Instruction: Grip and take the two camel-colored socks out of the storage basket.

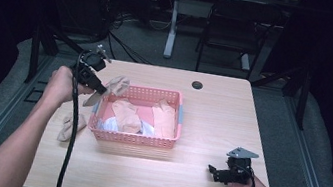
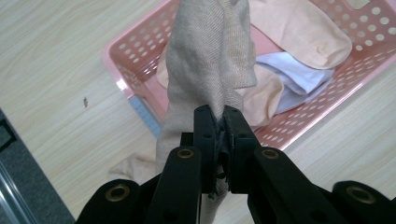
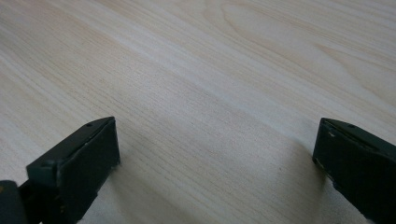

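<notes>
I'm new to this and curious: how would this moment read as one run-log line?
left gripper: jaws shut on beige knitted sock | over pink perforated plastic basket | right gripper: jaws open, on wooden table

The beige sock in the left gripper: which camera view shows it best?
The left gripper view: the beige sock hangs close up, pinched in the left gripper above the pink basket. The high view shows it small. The right gripper view looks at the table.

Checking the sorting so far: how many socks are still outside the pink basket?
2. One beige sock hangs pinched in the left gripper over the basket corner; another sock lies on the table left of it. None seems hidden.
</notes>
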`<state>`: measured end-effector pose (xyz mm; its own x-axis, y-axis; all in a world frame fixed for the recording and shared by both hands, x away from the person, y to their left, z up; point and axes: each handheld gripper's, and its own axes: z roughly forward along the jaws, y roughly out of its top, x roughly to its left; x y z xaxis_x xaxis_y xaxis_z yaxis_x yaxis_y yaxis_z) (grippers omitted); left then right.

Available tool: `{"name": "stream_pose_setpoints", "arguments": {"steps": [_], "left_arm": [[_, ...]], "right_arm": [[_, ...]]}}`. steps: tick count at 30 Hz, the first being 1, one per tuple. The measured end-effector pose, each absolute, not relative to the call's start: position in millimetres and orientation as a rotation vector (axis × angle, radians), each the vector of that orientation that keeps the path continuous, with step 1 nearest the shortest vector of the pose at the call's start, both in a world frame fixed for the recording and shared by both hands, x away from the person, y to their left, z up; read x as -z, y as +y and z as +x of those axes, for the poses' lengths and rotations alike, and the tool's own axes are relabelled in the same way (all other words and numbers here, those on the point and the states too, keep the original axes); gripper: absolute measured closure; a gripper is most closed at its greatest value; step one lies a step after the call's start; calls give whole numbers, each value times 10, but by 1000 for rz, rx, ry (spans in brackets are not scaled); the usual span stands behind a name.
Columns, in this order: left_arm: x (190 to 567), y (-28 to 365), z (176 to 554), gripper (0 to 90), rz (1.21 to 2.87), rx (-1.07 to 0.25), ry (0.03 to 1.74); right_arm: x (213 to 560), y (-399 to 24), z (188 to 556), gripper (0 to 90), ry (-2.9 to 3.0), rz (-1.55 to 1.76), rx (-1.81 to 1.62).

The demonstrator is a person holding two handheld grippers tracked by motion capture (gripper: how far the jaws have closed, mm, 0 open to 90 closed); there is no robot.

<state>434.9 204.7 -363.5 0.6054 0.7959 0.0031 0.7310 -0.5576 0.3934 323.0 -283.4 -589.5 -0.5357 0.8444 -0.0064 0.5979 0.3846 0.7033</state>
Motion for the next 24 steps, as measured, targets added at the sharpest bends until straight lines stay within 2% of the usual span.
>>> {"name": "stream_pose_setpoints", "arguments": {"steps": [12,17,20,24], "left_arm": [[3622,2549,4229,849,2434,-281,1323],[3652,2647,4209,849,2427,-284,1346],[3718,2723,4203,851,2406,-344,1390],[3868,2823,4223,852,2392,-329,1441]], "right_arm": [[5895,-2835,3232,0,2286,1249,-935],[5897,-2833,3231,0,2282,1250,-939],[5896,-2833,3230,0,2282,1250,-939],[5898,-2832,3231,0,2280,1253,-941]]}}
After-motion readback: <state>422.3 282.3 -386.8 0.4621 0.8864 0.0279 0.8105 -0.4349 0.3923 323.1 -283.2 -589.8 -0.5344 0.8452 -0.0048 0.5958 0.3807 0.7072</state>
